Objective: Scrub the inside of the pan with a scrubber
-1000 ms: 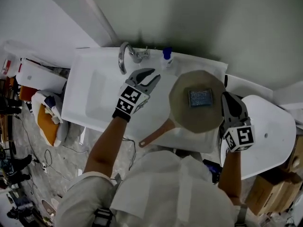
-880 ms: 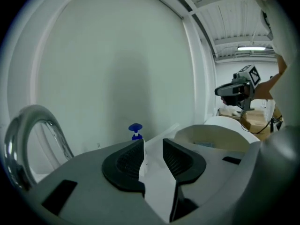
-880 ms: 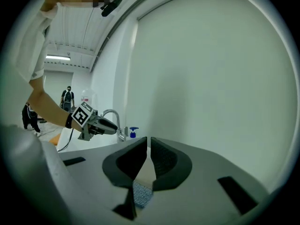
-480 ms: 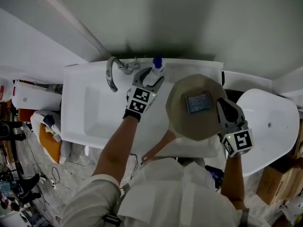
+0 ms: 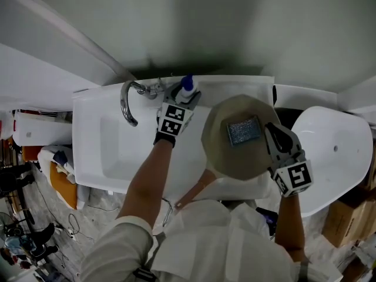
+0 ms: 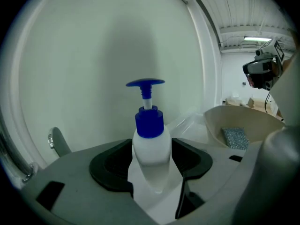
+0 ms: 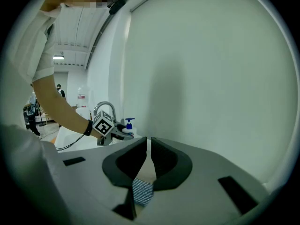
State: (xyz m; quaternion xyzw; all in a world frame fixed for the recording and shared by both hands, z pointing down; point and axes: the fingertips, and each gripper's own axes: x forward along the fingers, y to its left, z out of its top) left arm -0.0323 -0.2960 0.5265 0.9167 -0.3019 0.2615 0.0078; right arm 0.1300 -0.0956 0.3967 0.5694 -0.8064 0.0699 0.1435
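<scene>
A beige pan (image 5: 229, 157) rests tilted on the right side of the white sink (image 5: 106, 151), its wooden handle (image 5: 197, 187) pointing at me. A grey scrubber (image 5: 244, 130) lies inside it. My right gripper (image 5: 270, 131) is shut on the pan's right rim; in the right gripper view (image 7: 148, 146) the scrubber (image 7: 142, 191) shows just below the jaws. My left gripper (image 5: 183, 91) is at the sink's back edge, its jaws opening, with a white soap bottle (image 6: 151, 146) with a blue pump between them, and the pads do not clearly press it.
A chrome faucet (image 5: 126, 101) curves over the basin left of the bottle. A wall runs right behind the sink. A white rounded fixture (image 5: 335, 157) stands to the right of the pan, with a cardboard box (image 5: 346, 222) below it. Clutter lies on the floor at left.
My left gripper has moved from above the basin to the back edge and opened wider around the soap bottle. The right gripper stays on the pan's rim.
</scene>
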